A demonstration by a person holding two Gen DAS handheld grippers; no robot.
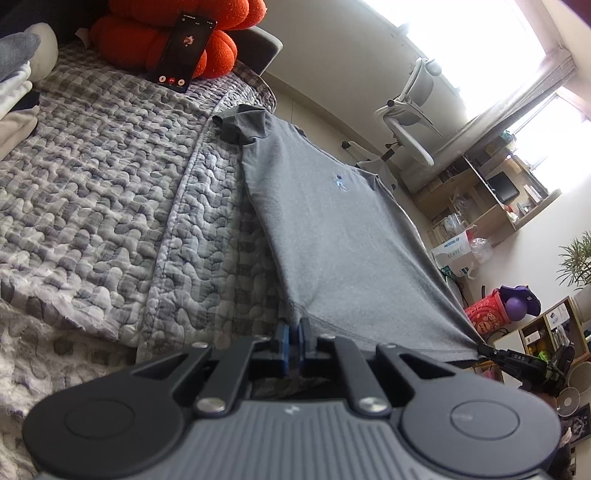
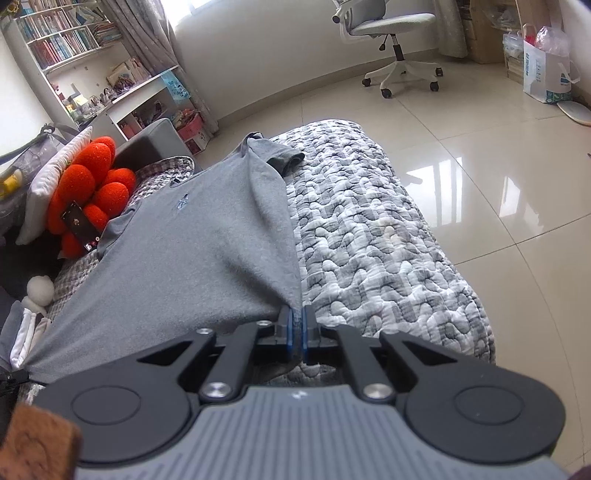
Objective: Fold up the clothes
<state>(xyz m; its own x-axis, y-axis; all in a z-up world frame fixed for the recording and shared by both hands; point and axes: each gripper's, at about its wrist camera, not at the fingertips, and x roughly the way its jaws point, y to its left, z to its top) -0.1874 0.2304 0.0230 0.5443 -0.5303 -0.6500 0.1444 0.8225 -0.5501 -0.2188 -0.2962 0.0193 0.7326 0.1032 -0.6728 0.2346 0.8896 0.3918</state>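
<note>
Between the blue pads of the left tongs (image 1: pixel 294 332), in the left wrist view, sits one bottom corner of the grey shirt (image 1: pixel 332 229); the jaws are closed tight on the hem. Ahead of them the shirt runs full length, face up, over the quilt (image 1: pixel 110 177), stretched taut, with a sleeve at the far end. At far right the right tongs (image 1: pixel 491 350) hold the other hem corner. Small white letters there seem to read "DAS"; I am not sure. A blue chest logo and a phone's (image 1: pixel 184 51) screen are too small to read.

From the right wrist view, the right tongs are likewise clamped on the hem, shirt fanning ahead and leftward. No fold shows, so the folding seemingly remains. Print on a bag (image 2: pixel 546 74) by the chair (image 2: pixel 388 29) is illegible.
</note>
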